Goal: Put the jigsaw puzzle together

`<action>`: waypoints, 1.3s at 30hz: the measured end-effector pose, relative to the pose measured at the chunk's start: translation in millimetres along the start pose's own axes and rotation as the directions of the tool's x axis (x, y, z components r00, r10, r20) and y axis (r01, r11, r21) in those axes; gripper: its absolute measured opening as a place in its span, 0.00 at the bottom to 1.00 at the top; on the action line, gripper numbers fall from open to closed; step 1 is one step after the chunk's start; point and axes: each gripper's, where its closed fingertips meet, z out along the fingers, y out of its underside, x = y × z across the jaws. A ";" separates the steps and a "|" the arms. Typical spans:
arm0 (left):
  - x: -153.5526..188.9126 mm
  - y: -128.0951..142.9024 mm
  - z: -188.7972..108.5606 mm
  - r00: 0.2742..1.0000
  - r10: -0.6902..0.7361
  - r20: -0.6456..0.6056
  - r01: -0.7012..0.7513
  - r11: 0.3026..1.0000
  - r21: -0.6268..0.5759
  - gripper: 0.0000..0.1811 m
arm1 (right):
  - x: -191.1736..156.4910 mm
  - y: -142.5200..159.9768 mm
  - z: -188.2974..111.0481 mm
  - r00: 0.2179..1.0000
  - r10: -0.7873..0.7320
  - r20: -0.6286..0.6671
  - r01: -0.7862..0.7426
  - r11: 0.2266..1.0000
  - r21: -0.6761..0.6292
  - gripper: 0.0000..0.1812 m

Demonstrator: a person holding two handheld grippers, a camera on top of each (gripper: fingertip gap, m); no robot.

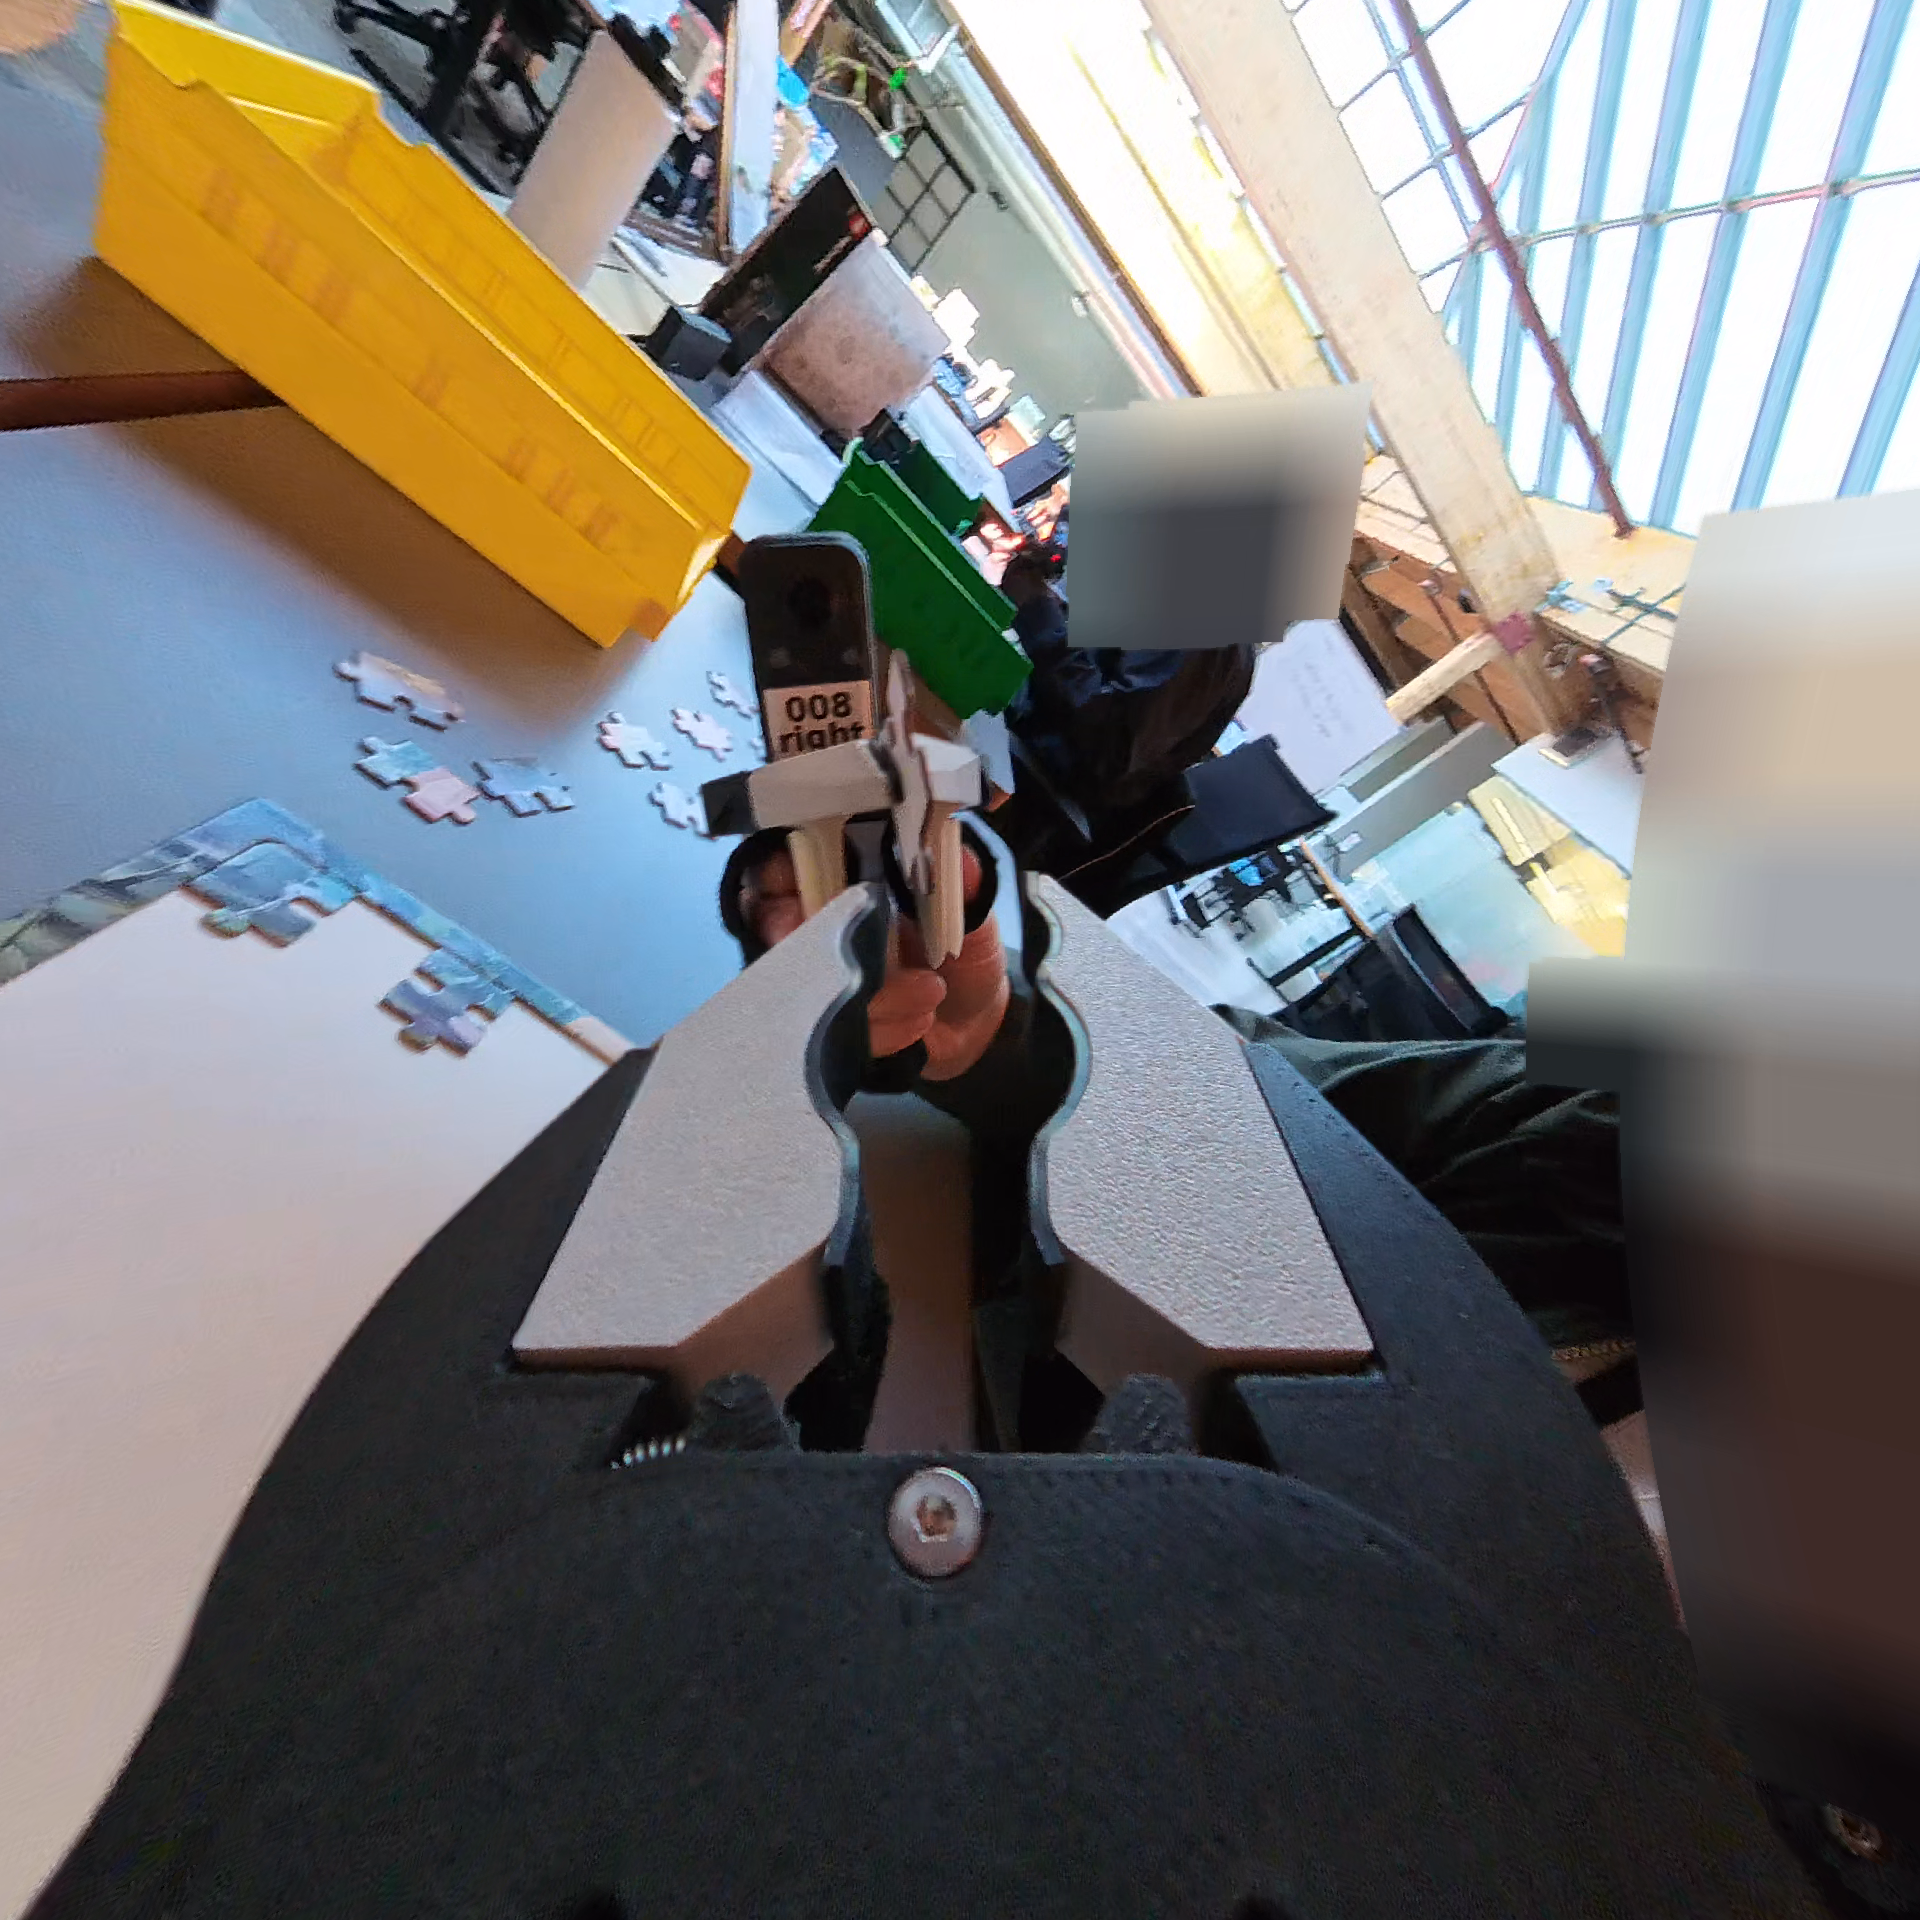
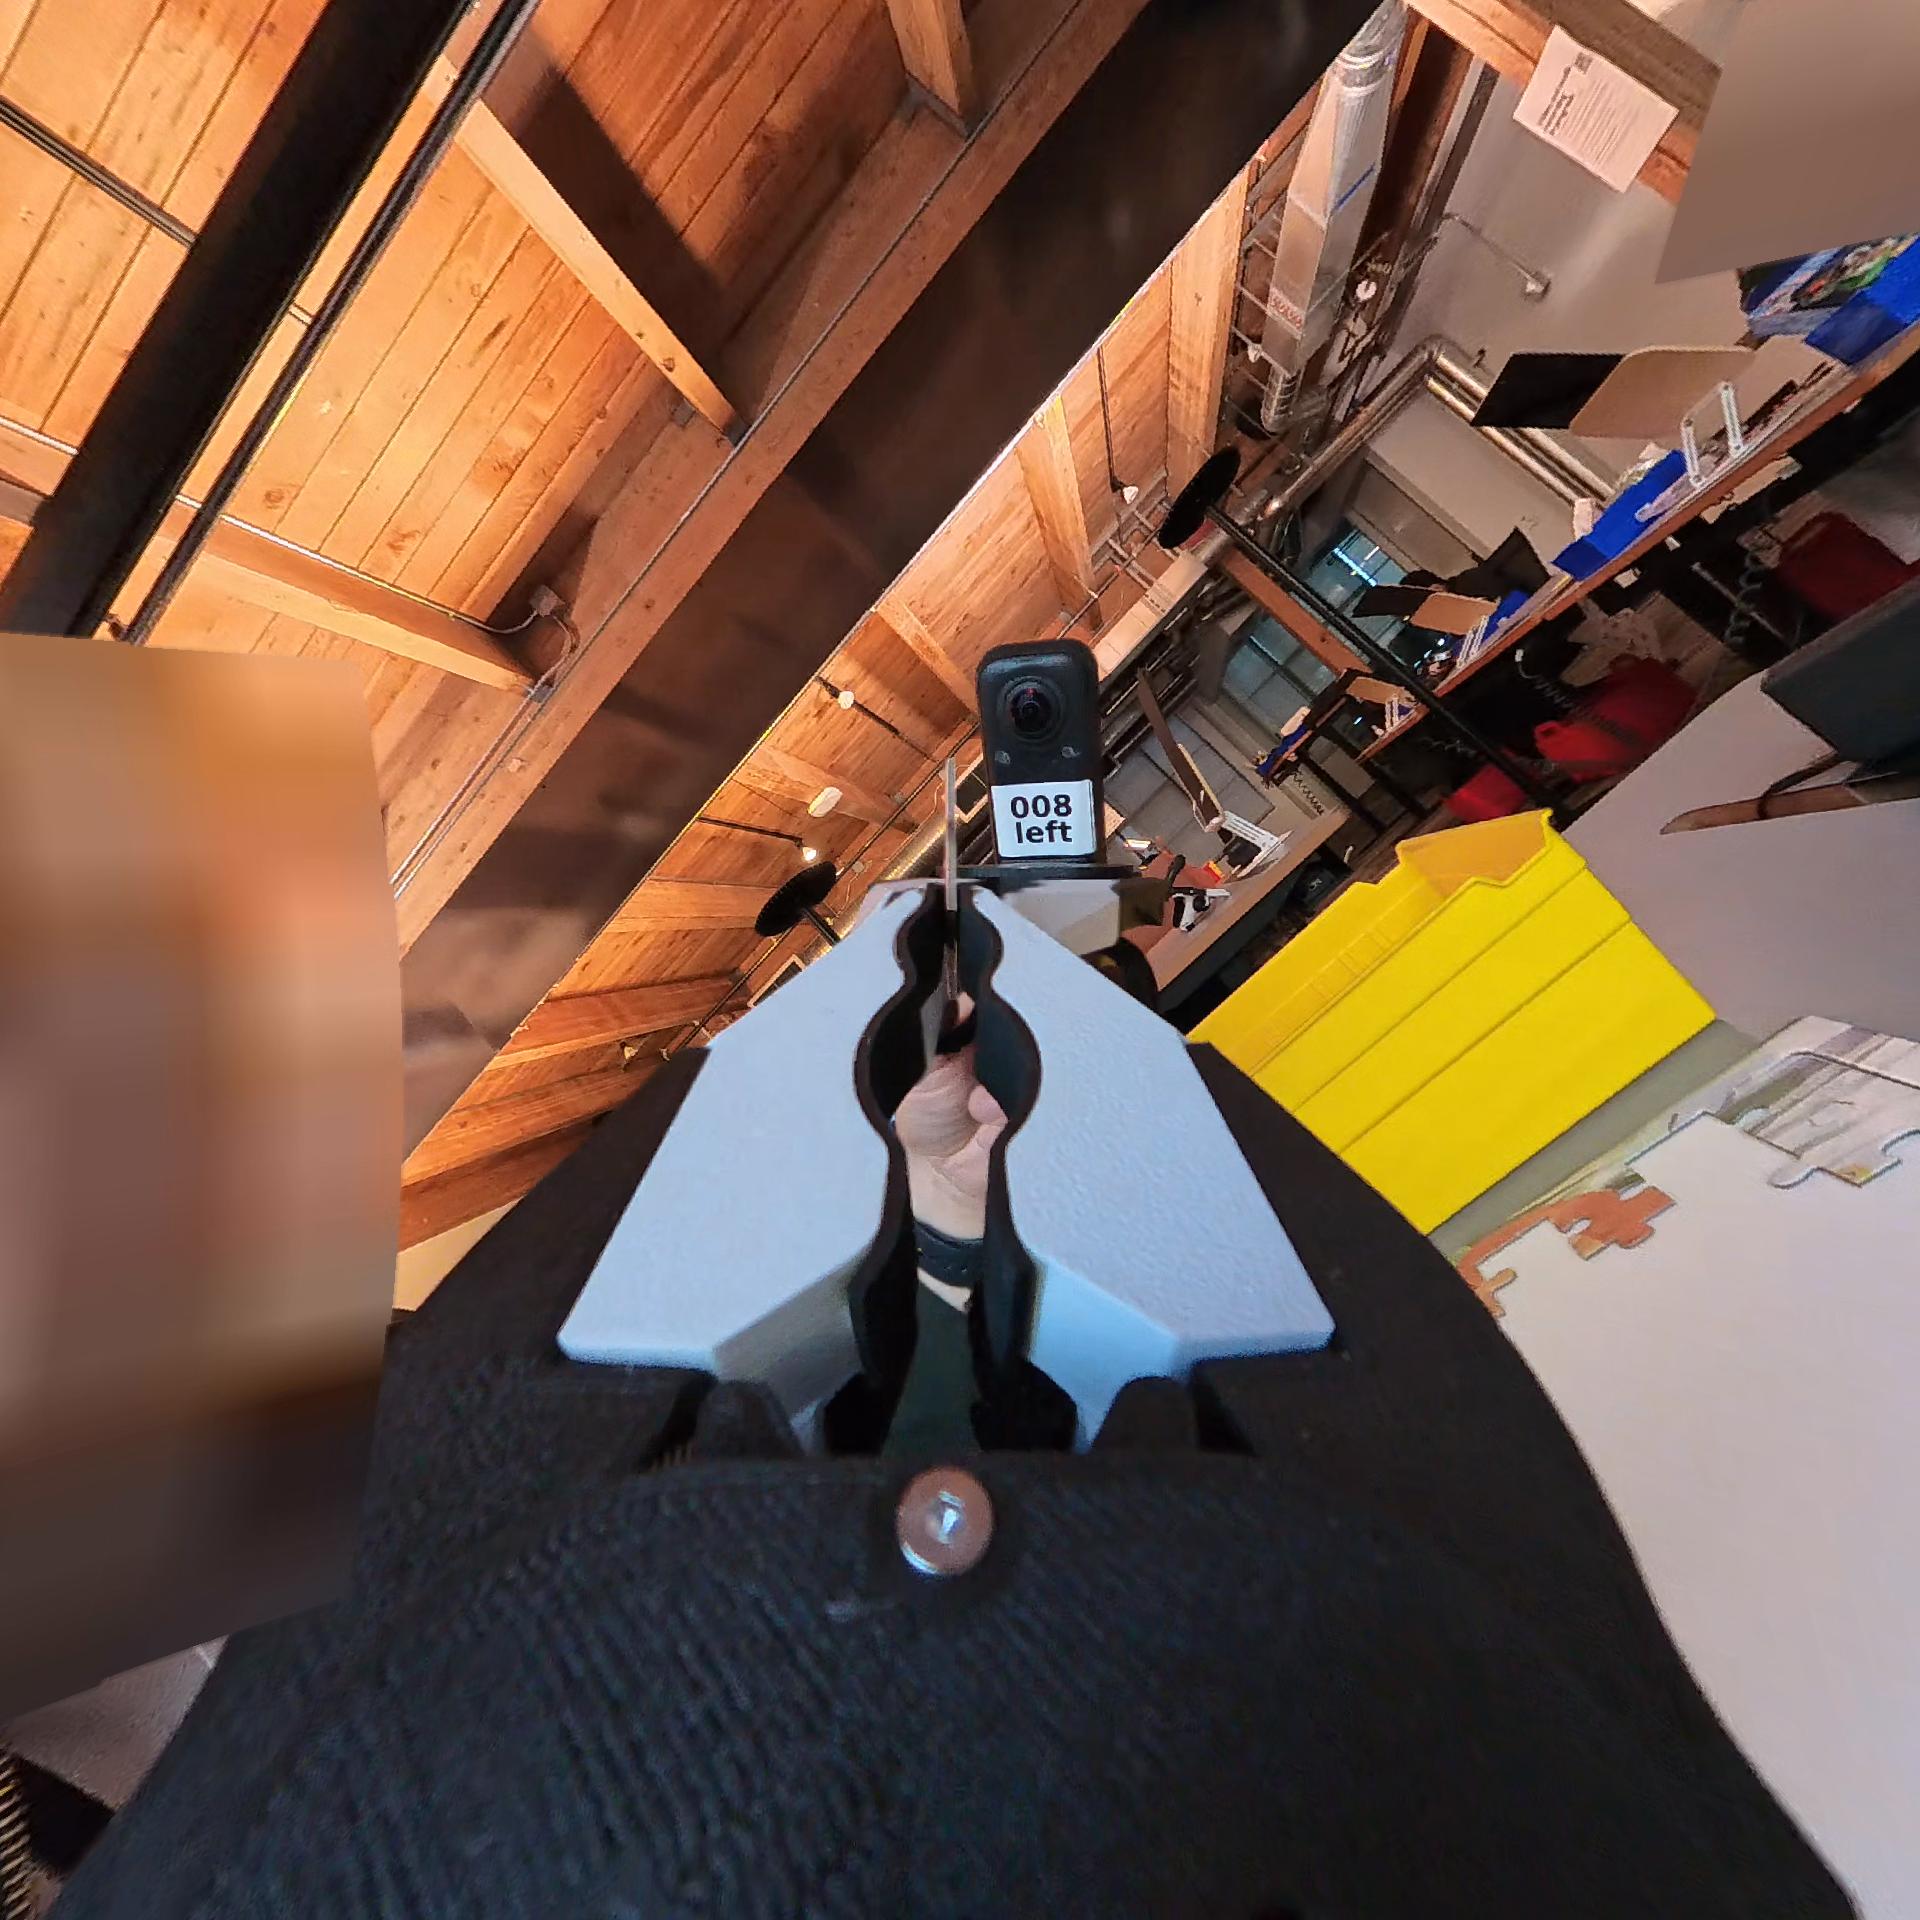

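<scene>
Fingers of your right gripper [image 2: 951, 906] are pinched nearly together at the tips, and a thin jigsaw piece [image 2: 950, 831] stands edge-on in the slit between them, sticking out past the tips. From the left wrist view the same piece shows its flat face, clamped between the pale pads of that gripper straight ahead of your left fingers.

Your left gripper [image 1: 956, 906] is parted — a narrow gap shows between its tips, and nothing is caught in it. The held piece sits just beyond that gap, in line with it; whether it touches the left tips you cannot tell from these views. Behind the gap you see the hand [image 1: 935, 1008] that grips the right tool.

Both grippers are lifted off the table [image 1: 260, 582] and face each other tip to tip. To the left of your left fingers lies the partly built puzzle [image 1: 281, 862] — a run of joined border pieces along a pale board [image 1: 208, 1143]. Beyond it, loose pieces [image 1: 416, 779] are scattered on the table, with a yellow bin [image 1: 416, 343] farther off and a green bin [image 1: 925, 582] just past the right gripper.
</scene>
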 end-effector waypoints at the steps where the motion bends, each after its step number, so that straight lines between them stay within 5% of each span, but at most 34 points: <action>1: 1.5 -0.8 1.1 1.000 -0.004 -0.012 0.004 1.000 0.009 0.10 | 0.3 0.5 0.3 1.000 0.001 -0.002 -0.001 1.000 0.002 0.00; 4: -7.2 0.9 0.0 0.999 0.010 0.037 -0.010 1.000 0.005 0.01 | 0.8 2.3 1.1 1.000 0.004 -0.001 -0.004 1.000 0.000 0.00; 9: -13.9 2.4 -4.9 0.999 -0.010 0.044 0.010 1.000 0.000 0.00 | 5.6 6.4 1.4 0.999 -0.035 -0.030 0.034 0.999 -0.033 0.02; 11: -17.9 2.8 -6.7 0.998 -0.018 0.060 0.018 1.000 0.001 0.00 | 8.8 0.3 -0.6 0.995 -0.079 -0.067 0.078 0.997 -0.015 0.13; 15: -23.1 -1.2 -10.5 0.996 -0.031 0.083 0.029 0.999 0.033 0.00 | 23.0 -12.0 -12.0 0.942 -0.257 -0.216 0.256 0.966 -0.036 0.18; 21: -24.5 4.3 -10.9 0.994 -0.021 0.103 0.022 1.000 -0.012 0.00 | 17.4 -15.7 -16.0 0.818 -0.513 -0.259 0.480 0.858 -0.185 0.18; 27: -23.7 -5.5 -14.6 0.992 0.005 0.124 -0.011 0.999 0.045 0.00 | 18.2 -20.9 -19.1 0.915 -0.315 -0.252 0.298 0.949 -0.106 0.13; 36: -32.2 34.4 -18.5 0.965 0.067 0.252 -0.003 0.969 -0.246 0.00 | 22.9 4.0 -6.3 0.949 -0.251 -0.191 0.220 0.961 -0.167 0.09; 39: -28.7 64.3 -26.3 0.969 0.033 0.243 0.069 0.915 -0.398 0.00 | 27.9 20.5 -14.7 0.913 -0.381 -0.149 0.311 0.883 -0.352 0.08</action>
